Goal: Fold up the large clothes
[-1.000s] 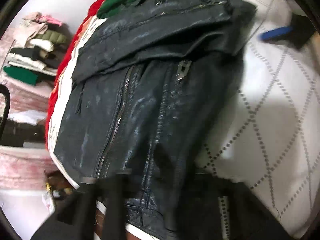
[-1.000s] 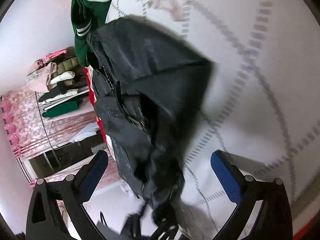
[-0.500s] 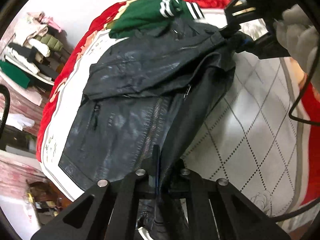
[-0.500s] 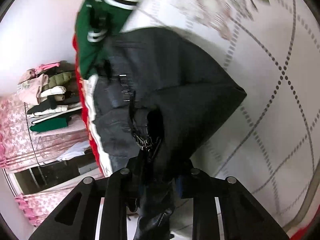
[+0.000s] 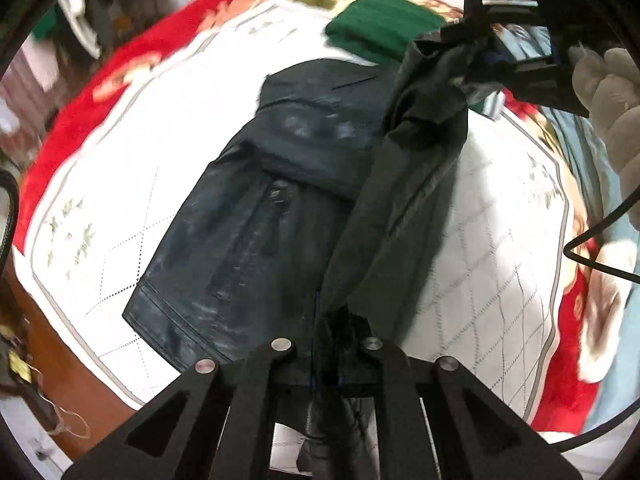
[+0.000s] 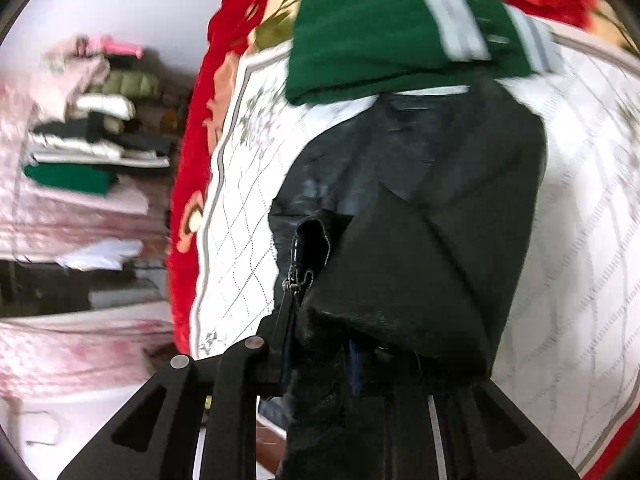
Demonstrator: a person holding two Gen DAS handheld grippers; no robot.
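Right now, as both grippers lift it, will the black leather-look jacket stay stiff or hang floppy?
Probably floppy: the black leather-look jacket sags between the left gripper and right gripper. Its glossy, scuffed surface may be slippery. The thick folds suggest a fairly heavy garment.

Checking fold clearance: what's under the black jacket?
The white quilt lies under the black jacket; its far end reaches the green garment. Both grippers, left and right, clamp its lifted edge. Anything beneath is covered.

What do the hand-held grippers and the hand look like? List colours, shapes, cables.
Left hand-held gripper: matte black, triangular cut-outs, silver round bolts. Right hand-held gripper: same black frame, blue pads just visible. The hand wears a pale grey glove; a thin black cable hangs below it.
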